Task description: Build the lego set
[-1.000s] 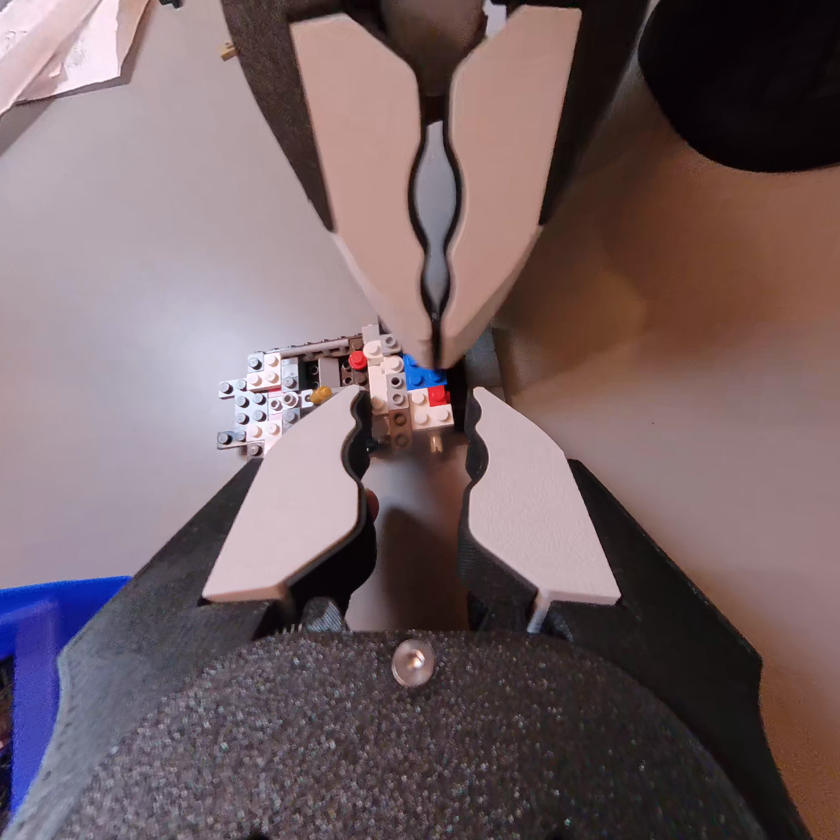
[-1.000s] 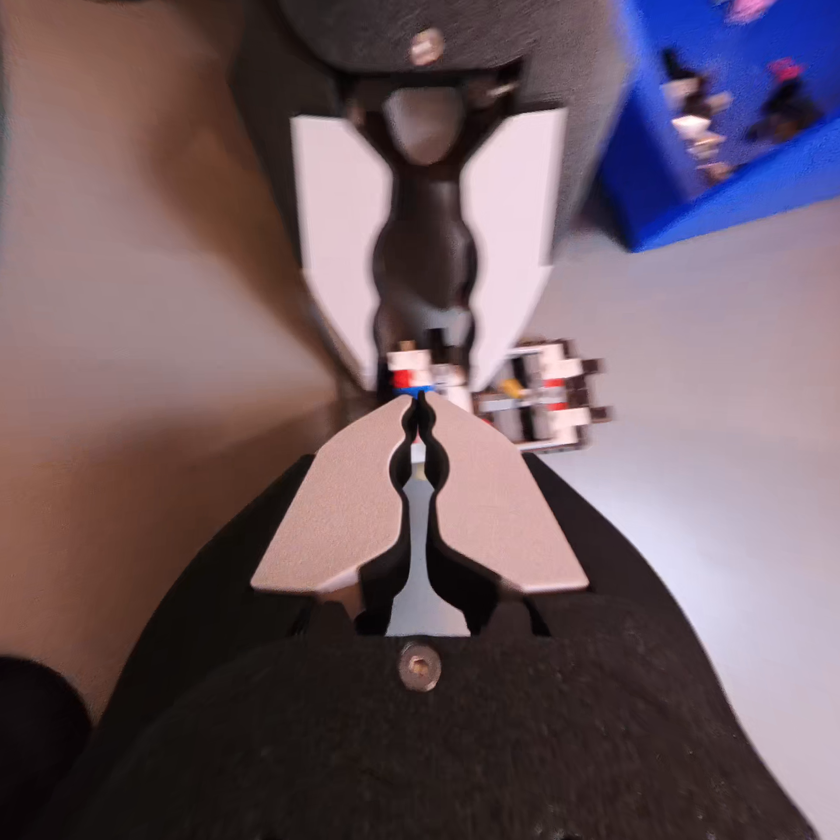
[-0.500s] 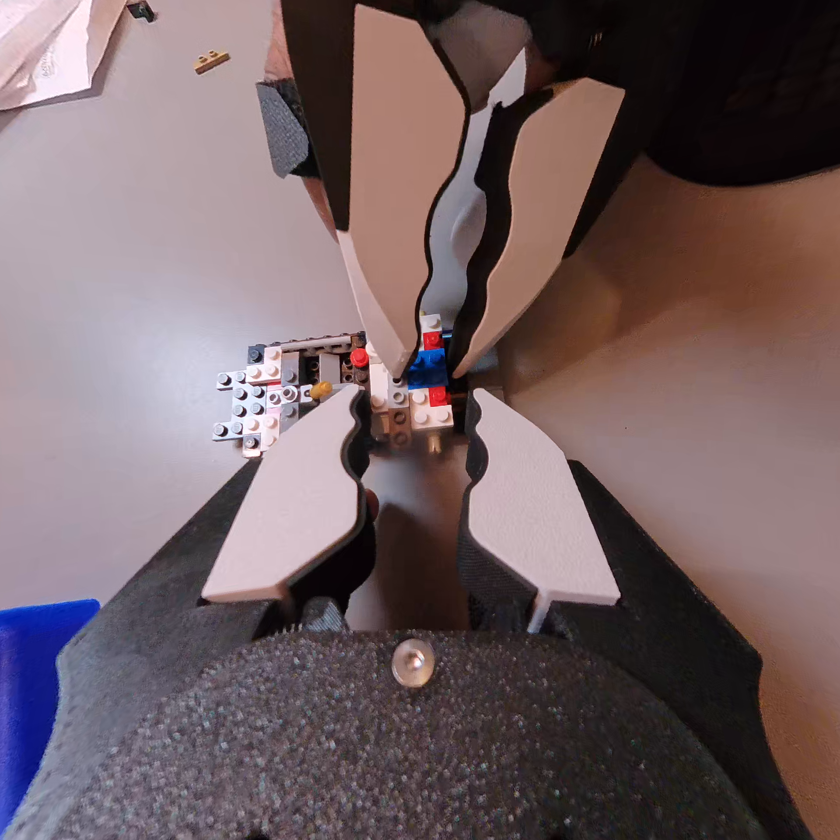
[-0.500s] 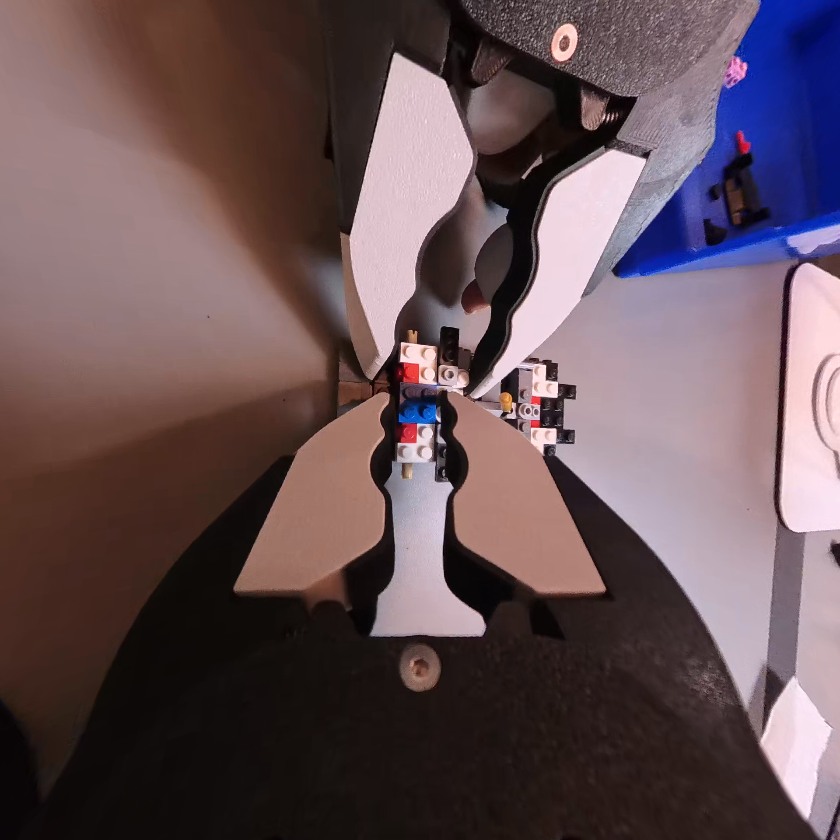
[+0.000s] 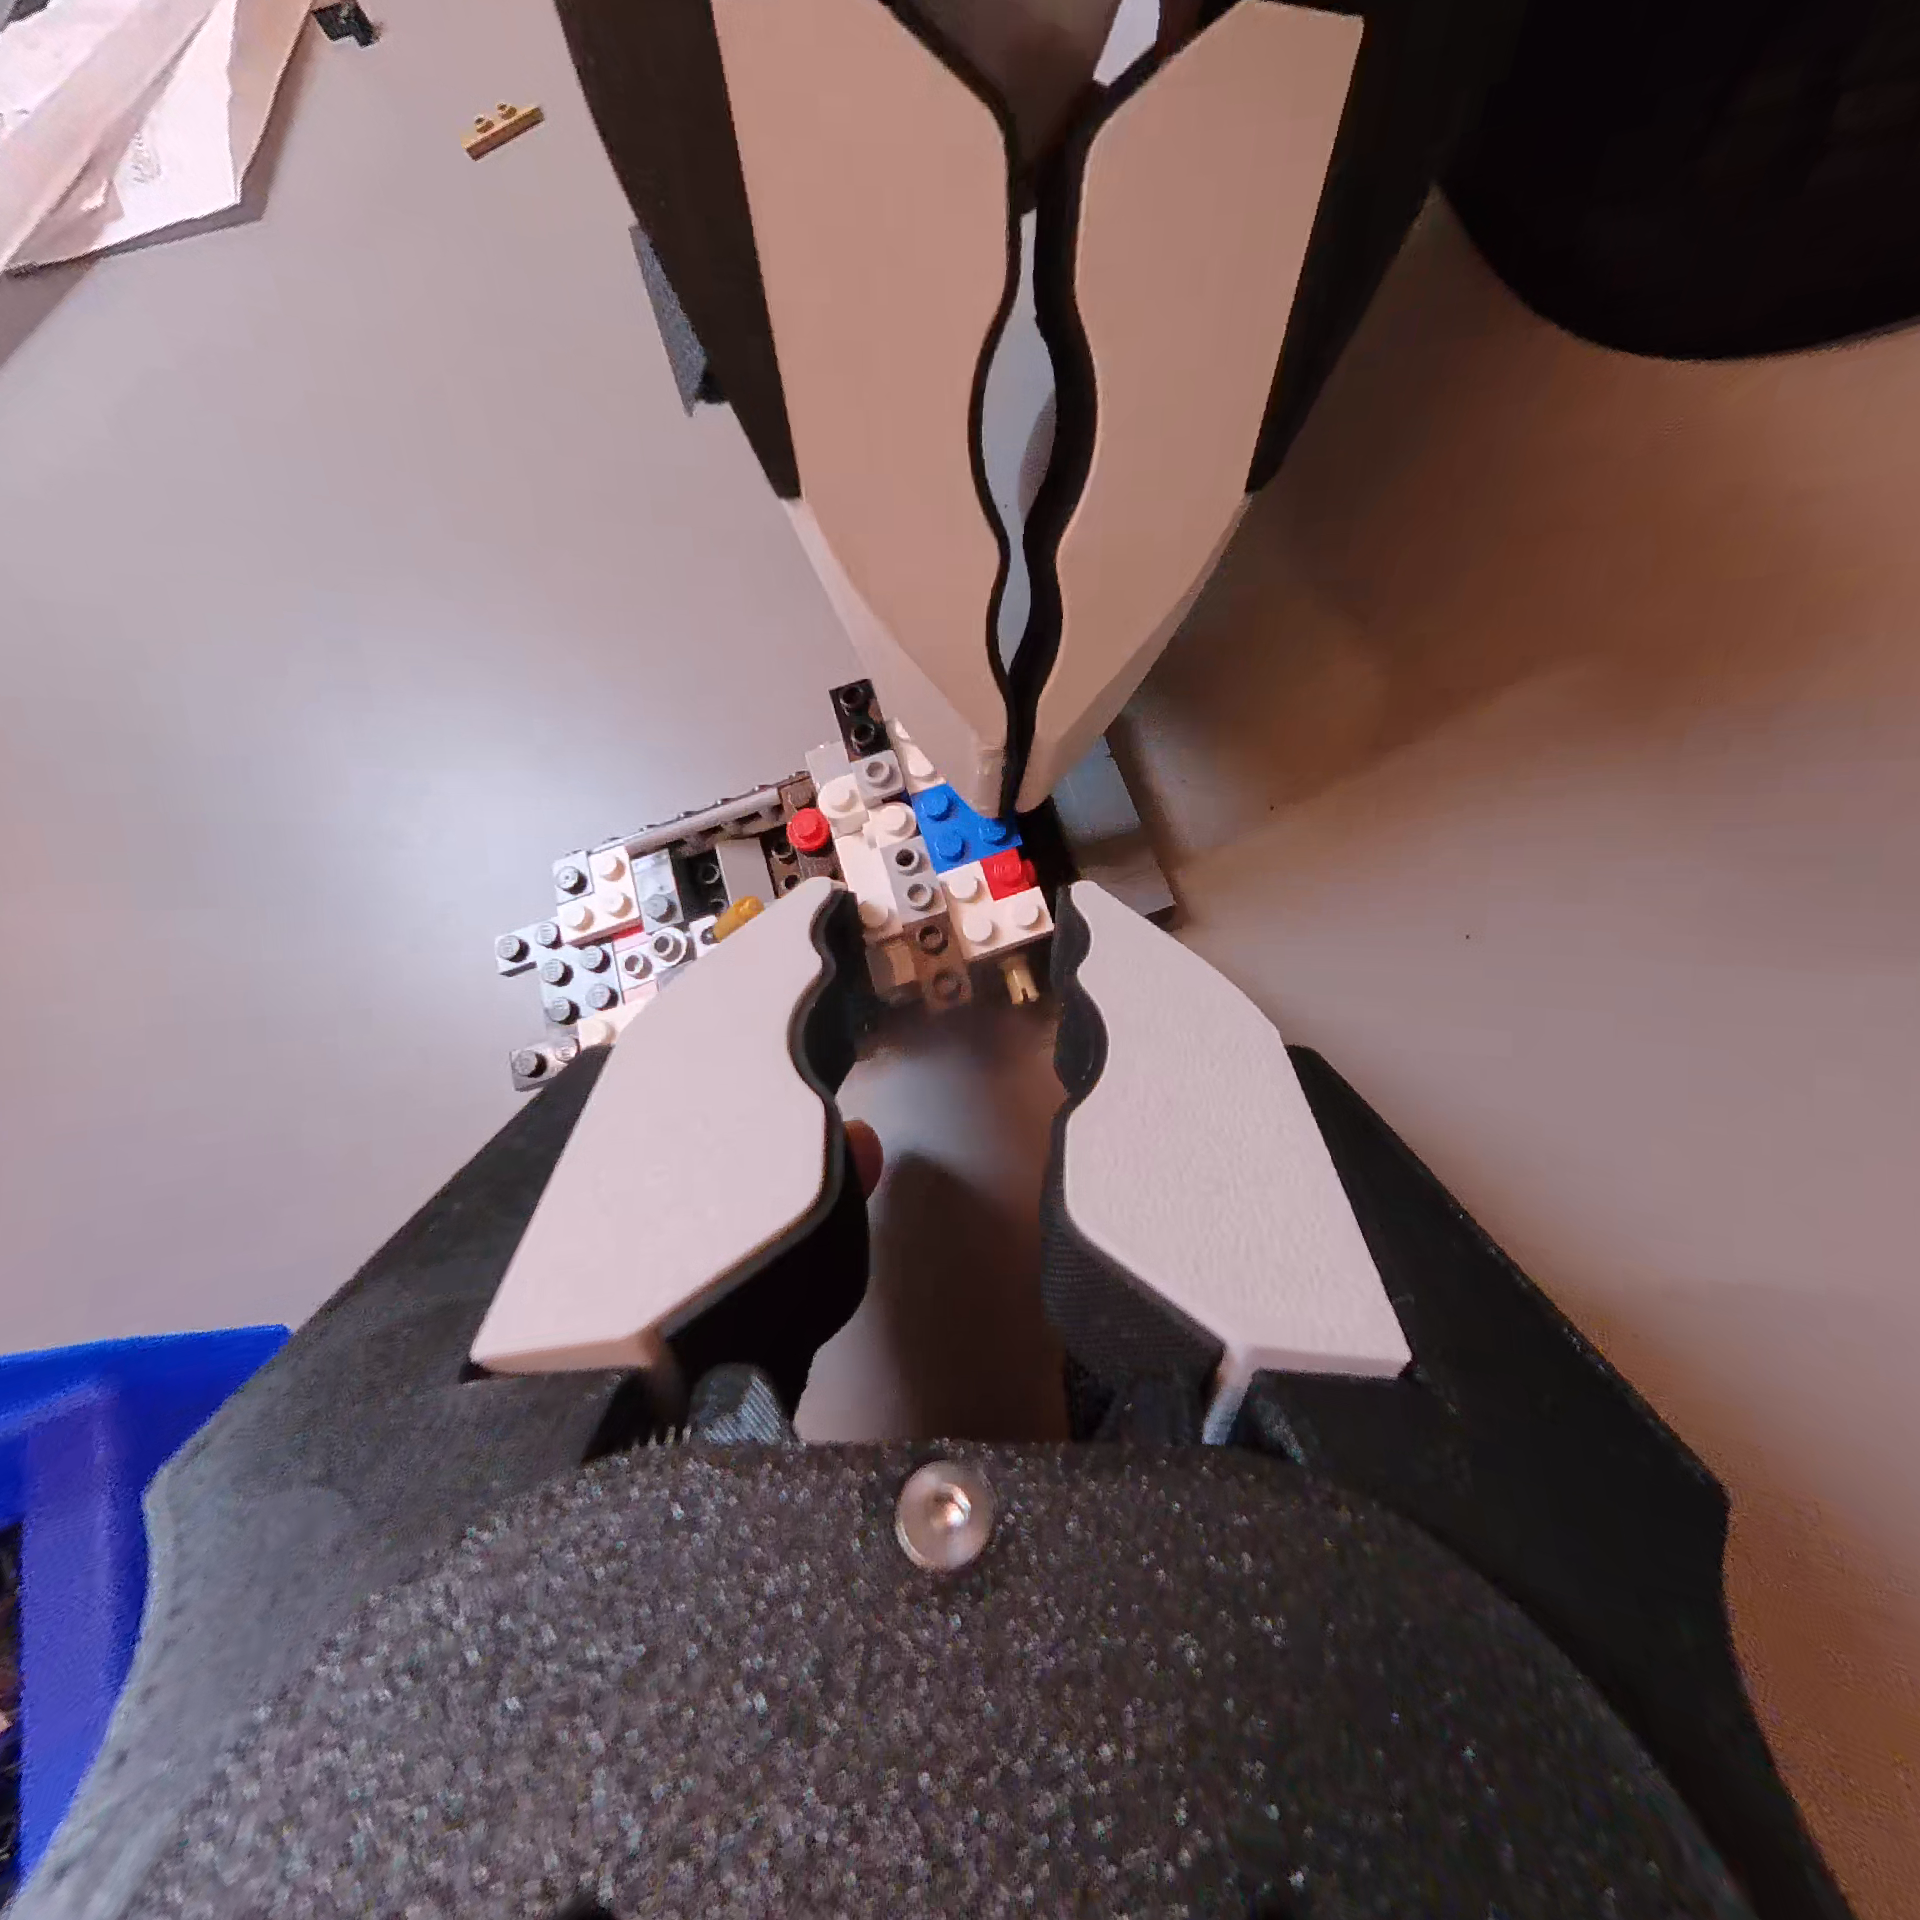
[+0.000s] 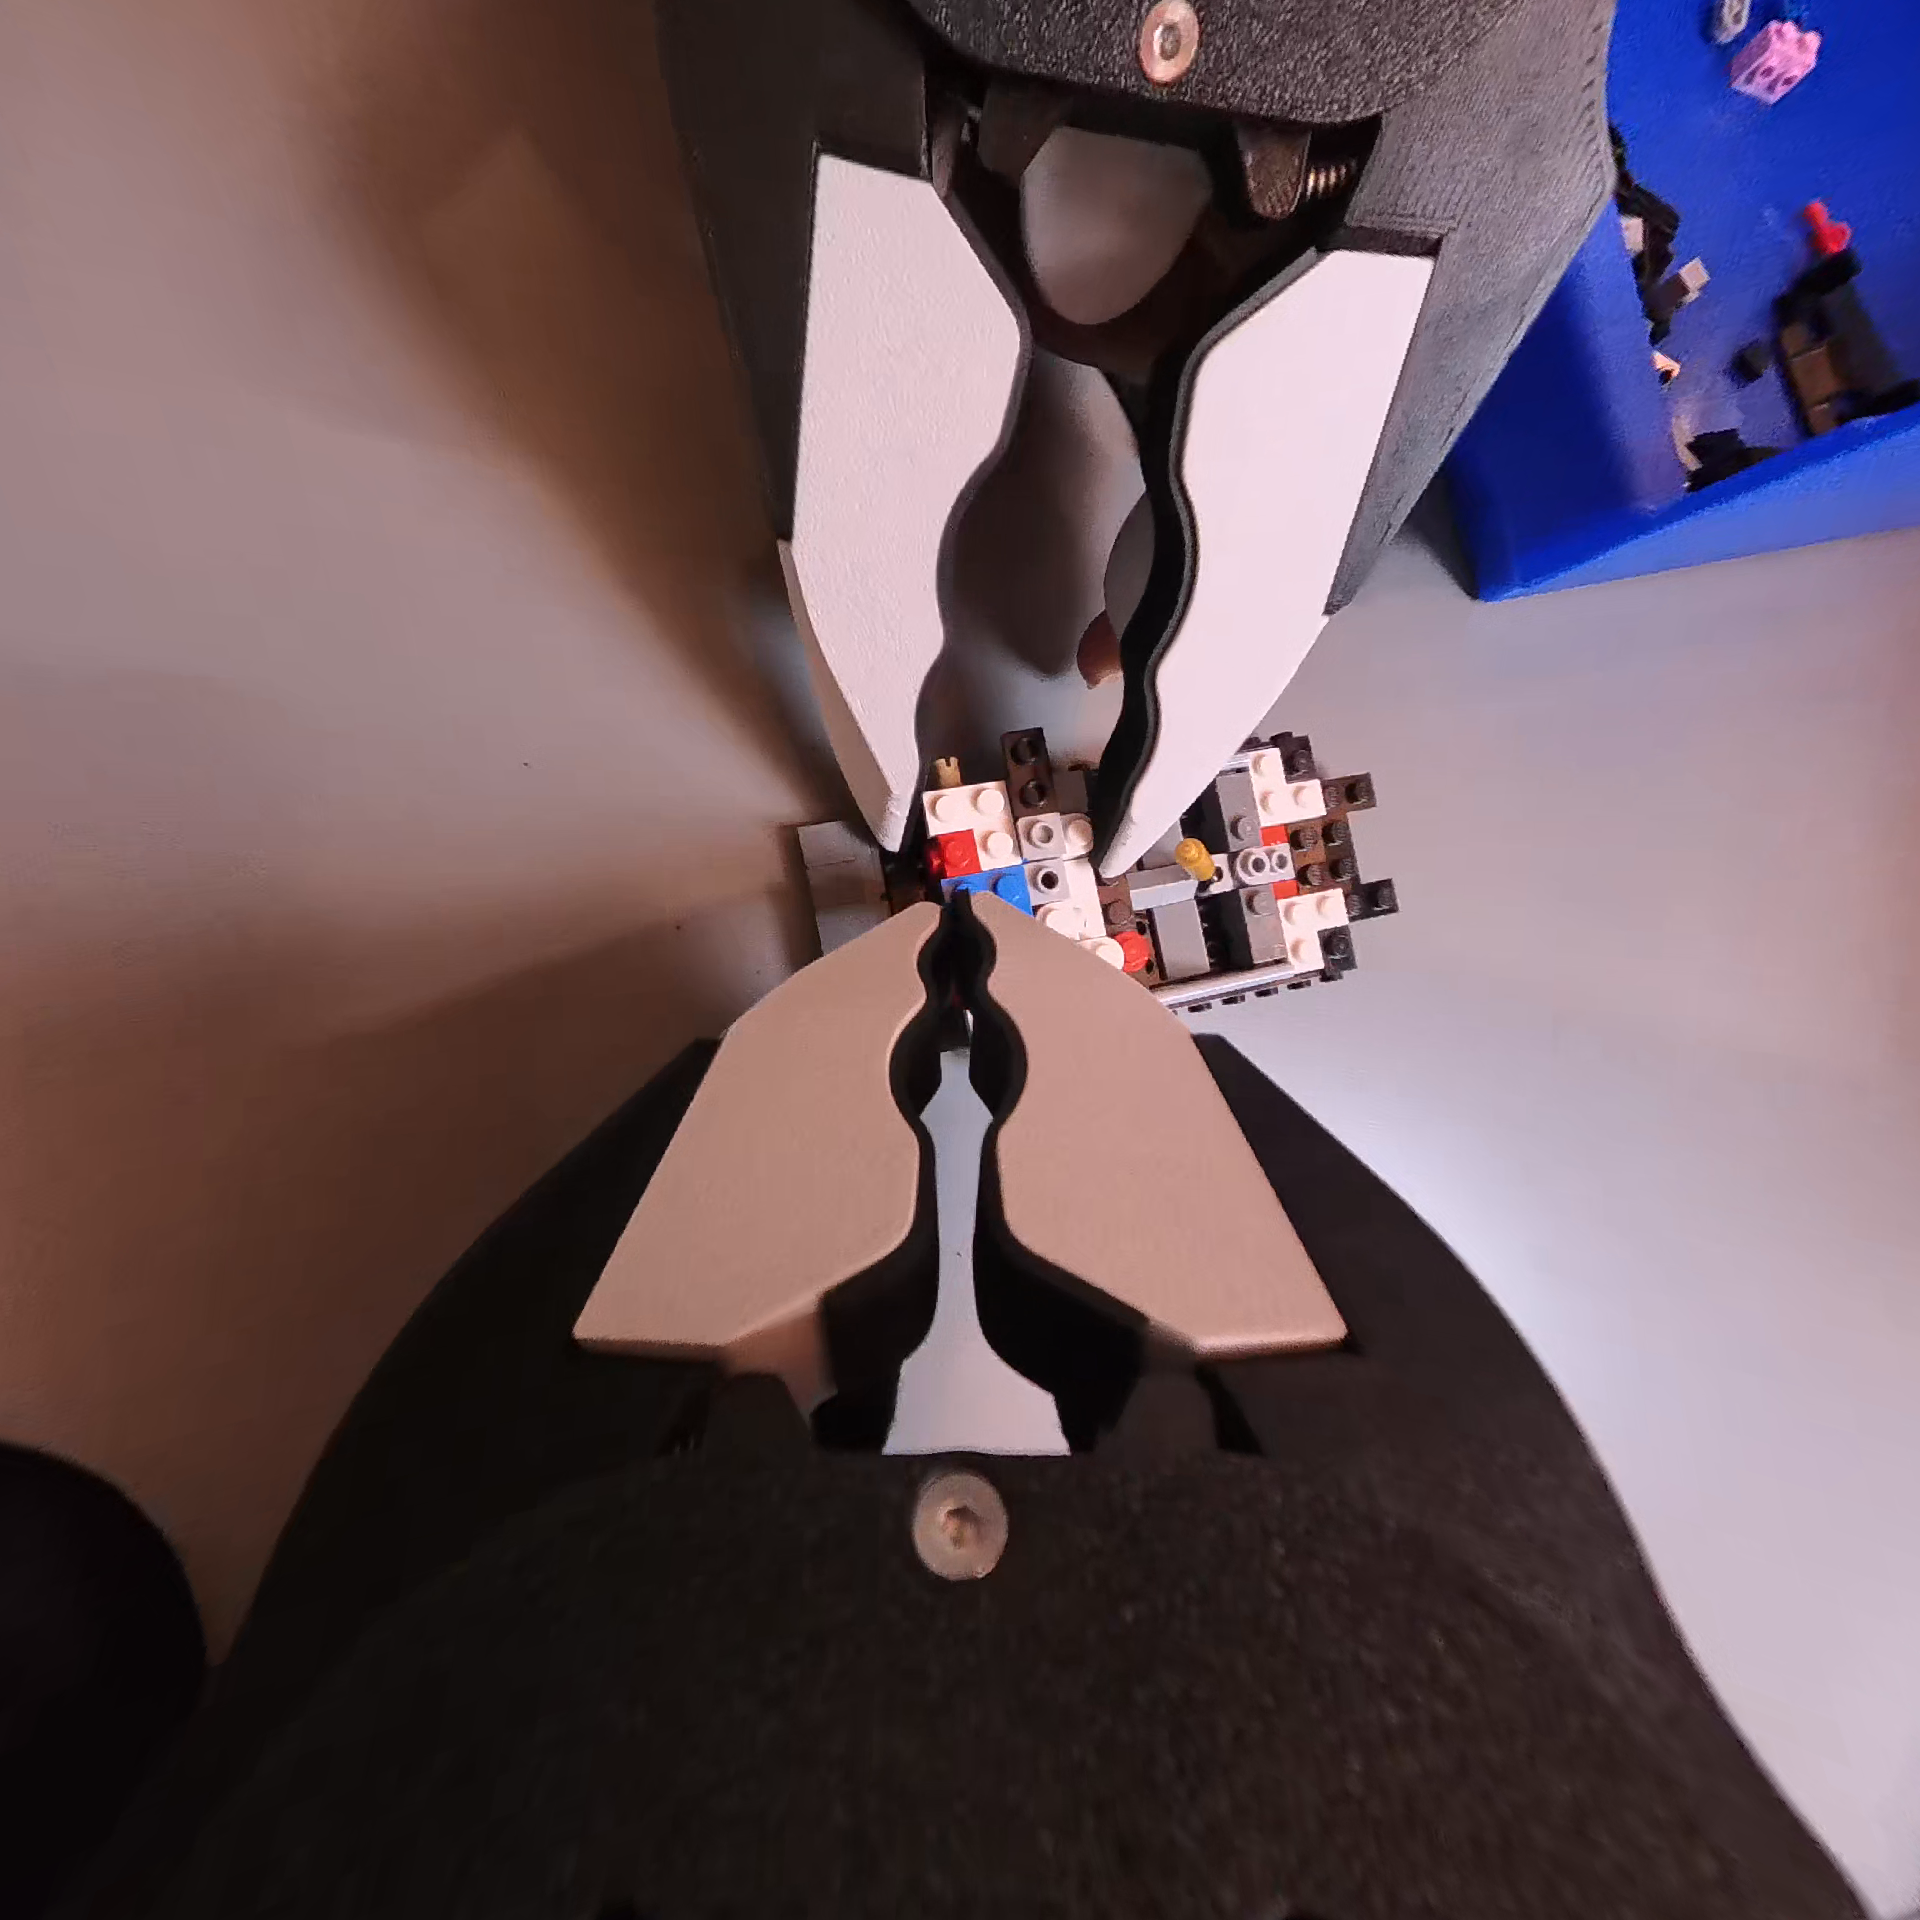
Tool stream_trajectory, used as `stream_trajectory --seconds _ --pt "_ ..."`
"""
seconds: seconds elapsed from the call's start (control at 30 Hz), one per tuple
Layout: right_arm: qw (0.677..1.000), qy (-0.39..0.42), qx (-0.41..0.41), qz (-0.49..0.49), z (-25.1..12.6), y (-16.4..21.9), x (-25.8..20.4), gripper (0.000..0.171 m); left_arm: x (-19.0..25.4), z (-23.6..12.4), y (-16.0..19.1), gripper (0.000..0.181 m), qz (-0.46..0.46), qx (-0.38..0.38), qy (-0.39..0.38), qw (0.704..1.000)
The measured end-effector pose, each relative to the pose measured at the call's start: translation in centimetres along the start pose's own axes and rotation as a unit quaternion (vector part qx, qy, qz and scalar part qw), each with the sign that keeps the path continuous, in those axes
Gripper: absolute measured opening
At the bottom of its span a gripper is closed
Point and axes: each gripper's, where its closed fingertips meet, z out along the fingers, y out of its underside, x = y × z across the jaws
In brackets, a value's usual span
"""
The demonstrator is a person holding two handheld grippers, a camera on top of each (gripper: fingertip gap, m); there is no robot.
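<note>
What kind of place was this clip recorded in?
Probably a tabletop work area for toy-brick building: a plain grey table, a small brick model between the two grippers, a blue bin of loose bricks, and papers lying nearby.

Around me lies a smooth grey table (image 5: 312, 582), with a blue bin (image 6: 1621, 520) and white papers (image 5: 114, 135) at its edges.

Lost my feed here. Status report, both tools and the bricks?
Left tool open, straddling multicoloured toy-brick model. Right tool shut, tips at its blue brick. Nothing between.
</note>
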Motion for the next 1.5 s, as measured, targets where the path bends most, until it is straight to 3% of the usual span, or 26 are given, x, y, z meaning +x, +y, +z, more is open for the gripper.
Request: stream_trajectory --seconds 0.27,0.33,0.47,0.83,1.13,1.33,1.5 --pt "0.997 0.065 0.038 -0.008 -2.1 -1.7 2.5 0.000 1.1 0.2 -0.4 0.036 0.013 0.000 0.015 1.000" --pt "0.998 0.053 0.037 0.001 -2.2 -1.5 1.9 0.000 1.2 0.0 -0.3 0.036 0.011 0.002 0.021 1.000" --pt "1.000 0.009 0.020 0.002 -1.6 -0.8 -0.4 0.017 1.3 0.0 -0.4 0.036 0.009 0.007 0.020 1.000" --pt "0.999 0.018 0.025 0.018 -0.6 0.3 -0.4 0.025 0.9 -0.3 -1.1 0.043 -0.043 0.043 0.024 0.998" --pt "0.998 0.030 0.053 0.010 -0.6 0.1 -0.4 0.024 1.2 0.5 -0.9 0.037 -0.042 0.029 0.025 0.998" --pt "0.998 0.037 0.005 -0.058 -0.2 0.2 -0.6 0.020 1.2 0.5 -0.8 0.037 -0.043 0.017 0.023 0.999" --pt "0.995 -0.003 -0.033 -0.092 0.0 0.2 -0.9 0.015 1.2 0.5 -0.8 0.037 -0.035 0.018 0.031 0.999"
